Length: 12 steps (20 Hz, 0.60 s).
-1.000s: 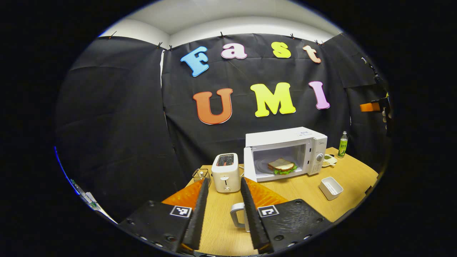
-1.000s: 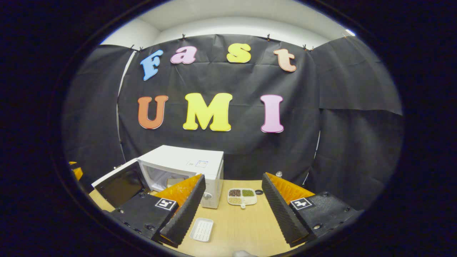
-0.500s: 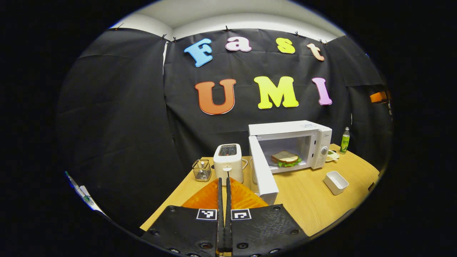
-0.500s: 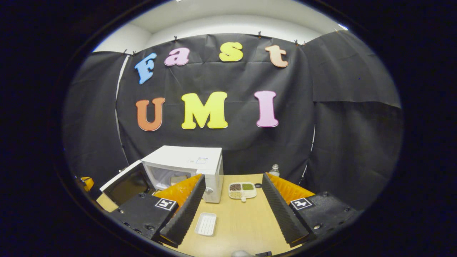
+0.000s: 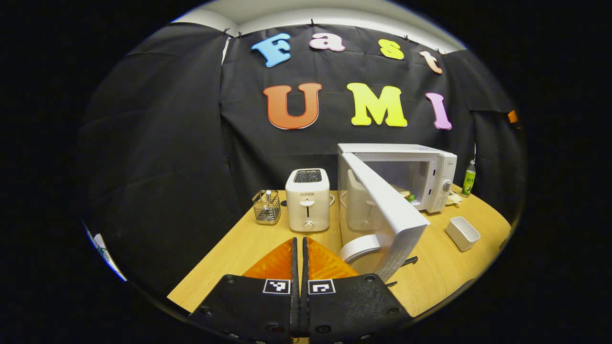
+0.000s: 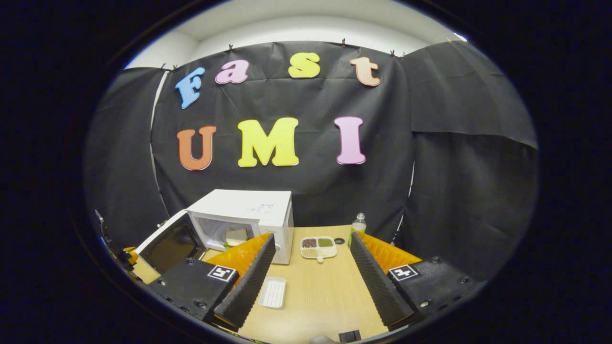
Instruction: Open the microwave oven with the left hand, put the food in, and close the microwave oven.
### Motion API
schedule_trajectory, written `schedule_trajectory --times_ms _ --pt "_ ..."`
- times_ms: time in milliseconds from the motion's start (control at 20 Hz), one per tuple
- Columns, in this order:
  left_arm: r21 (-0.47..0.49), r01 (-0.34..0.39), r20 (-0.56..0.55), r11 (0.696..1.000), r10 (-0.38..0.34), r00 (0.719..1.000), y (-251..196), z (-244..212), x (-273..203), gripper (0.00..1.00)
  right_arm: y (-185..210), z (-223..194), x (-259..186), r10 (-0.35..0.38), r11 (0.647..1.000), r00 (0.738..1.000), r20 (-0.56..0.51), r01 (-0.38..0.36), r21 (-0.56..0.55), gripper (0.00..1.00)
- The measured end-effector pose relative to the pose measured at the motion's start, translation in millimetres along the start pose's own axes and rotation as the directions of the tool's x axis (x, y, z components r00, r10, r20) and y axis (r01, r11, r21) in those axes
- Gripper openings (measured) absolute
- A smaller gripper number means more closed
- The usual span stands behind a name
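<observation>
- While the left hand-held gripper (image 5: pixel 300 258) has its fingers pressed flat together with nothing between them, the microwave oven (image 5: pixel 411 174) stands ahead of it and to its right on the counter (image 5: pixel 229 253).
- The microwave door (image 5: pixel 387 210) is half open, its edge near this gripper's tips.
- The sandwich (image 6: pixel 235 236) sits inside the oven.
- The right hand-held gripper (image 6: pixel 311 267) is spread wide and empty, with a white tray (image 6: pixel 273 292) just ahead of its left finger.
</observation>
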<state>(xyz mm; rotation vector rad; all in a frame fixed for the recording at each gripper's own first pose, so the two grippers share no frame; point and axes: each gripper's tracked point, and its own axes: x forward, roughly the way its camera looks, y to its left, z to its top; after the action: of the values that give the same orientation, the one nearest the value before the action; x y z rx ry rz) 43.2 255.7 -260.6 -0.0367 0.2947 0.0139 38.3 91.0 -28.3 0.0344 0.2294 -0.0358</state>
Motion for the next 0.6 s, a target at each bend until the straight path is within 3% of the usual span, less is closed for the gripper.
schedule_trajectory --times_ms 50,100,150,200,250,300,350,400,600 --pt "-0.008 0.012 -0.002 1.000 -0.012 1.000 -3 -2 3 0.00 -1 -1 -1 -0.003 1.000 1.000 -0.004 0.003 0.002 1.00" --pt "-0.007 0.018 -0.004 1.000 -0.018 1.000 -6 -3 5 0.00 -5 -3 -3 -0.009 1.000 1.000 -0.010 0.009 0.002 1.00" --pt "-0.003 0.022 -0.007 1.000 -0.022 1.000 -8 -6 6 0.00 -7 -5 -4 -0.011 1.000 1.000 -0.013 0.011 0.004 0.92" --pt "-0.002 0.032 -0.009 0.999 -0.032 0.999 -12 -6 7 0.00 -8 -7 -4 -0.011 1.000 1.000 -0.021 0.011 0.007 1.00" --pt "0.005 0.028 -0.009 1.000 -0.028 1.000 -13 -5 7 0.00 -9 -10 -3 -0.010 1.000 1.000 -0.027 0.010 0.005 0.92" --pt "0.006 0.034 -0.013 0.999 -0.034 0.999 -17 -8 8 0.00 -11 -11 -4 -0.014 1.000 1.000 -0.026 0.014 0.000 0.92" --pt "0.004 0.044 -0.016 0.999 -0.044 0.999 -22 -10 7 0.00 -14 -14 -3 -0.019 1.000 0.999 -0.031 0.019 -0.005 1.00" --pt "0.006 0.053 -0.022 0.999 -0.053 0.998 -29 -12 6 0.00 -15 -16 -2 -0.018 1.000 0.999 -0.032 0.018 -0.007 0.92" --pt "0.013 0.107 -0.019 0.994 -0.107 0.994 -62 -13 0 0.00 -16 -17 -4 -0.010 1.000 0.999 -0.035 0.010 -0.006 0.92"
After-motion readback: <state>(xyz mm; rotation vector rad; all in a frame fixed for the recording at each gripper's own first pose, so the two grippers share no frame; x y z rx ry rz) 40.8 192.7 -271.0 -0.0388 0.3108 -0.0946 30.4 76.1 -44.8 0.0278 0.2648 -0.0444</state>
